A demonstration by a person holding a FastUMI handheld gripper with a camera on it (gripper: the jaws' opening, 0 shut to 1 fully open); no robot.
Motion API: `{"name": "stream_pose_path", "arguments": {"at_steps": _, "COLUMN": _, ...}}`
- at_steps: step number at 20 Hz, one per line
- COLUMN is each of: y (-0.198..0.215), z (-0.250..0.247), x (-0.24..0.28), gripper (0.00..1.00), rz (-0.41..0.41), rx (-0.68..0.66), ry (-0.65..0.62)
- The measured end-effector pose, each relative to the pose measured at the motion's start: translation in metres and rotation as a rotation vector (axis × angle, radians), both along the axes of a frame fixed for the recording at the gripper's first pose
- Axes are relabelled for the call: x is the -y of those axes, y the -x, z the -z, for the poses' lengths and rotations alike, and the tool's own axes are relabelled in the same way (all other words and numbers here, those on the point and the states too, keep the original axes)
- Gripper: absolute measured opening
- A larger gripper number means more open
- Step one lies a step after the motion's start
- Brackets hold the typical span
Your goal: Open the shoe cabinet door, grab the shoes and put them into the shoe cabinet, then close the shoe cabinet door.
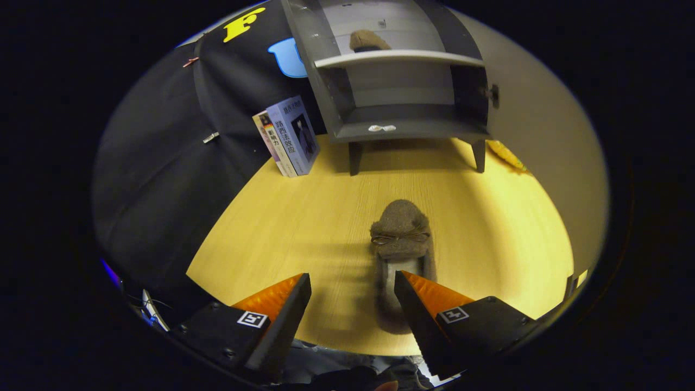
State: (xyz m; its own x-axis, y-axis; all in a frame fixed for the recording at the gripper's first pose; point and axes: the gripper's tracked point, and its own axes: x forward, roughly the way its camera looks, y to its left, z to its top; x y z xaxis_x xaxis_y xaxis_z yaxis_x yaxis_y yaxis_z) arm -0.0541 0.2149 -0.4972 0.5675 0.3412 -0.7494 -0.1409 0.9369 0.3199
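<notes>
Shoes: 1 on table [400,239], 1 in cabinet [368,40]; 2 books [288,136]; hand-held gripper [353,290] spread

The tongs [353,285] stand spread with a wide gap between the fingers, and the brown slipper [400,239] lies on the surface [282,228] just ahead, its heel end beside the right finger. Beyond the slipper a bare stretch of surface runs up to the shoe cabinet [396,98], whose front stands open. Its lower compartment is free, a second slipper [368,40] sits on the upper shelf, and books [288,136] lean beside the cabinet's left leg.
</notes>
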Motion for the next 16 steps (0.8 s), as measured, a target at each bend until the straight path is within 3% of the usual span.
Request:
{"name": "stream_pose_path", "arguments": {"at_steps": 3, "y": -0.024, "z": 0.040, "x": -0.005, "gripper": 0.94, "rz": 0.068, "rx": 0.002, "ry": 0.011}}
{"name": "stream_pose_path", "arguments": {"at_steps": 7, "y": -0.071, "z": 0.071, "x": -0.001, "gripper": 0.74, "rz": 0.144, "rx": 0.115, "ry": 0.089}}
{"name": "stream_pose_path", "arguments": {"at_steps": 11, "y": -0.088, "z": 0.056, "x": 0.012, "gripper": 0.11, "rz": 0.212, "rx": 0.177, "ry": 0.097}}
{"name": "stream_pose_path", "arguments": {"at_steps": 16, "y": -0.103, "z": -0.061, "x": 0.032, "gripper": 0.11, "rz": 0.206, "rx": 0.285, "ry": 0.083}}
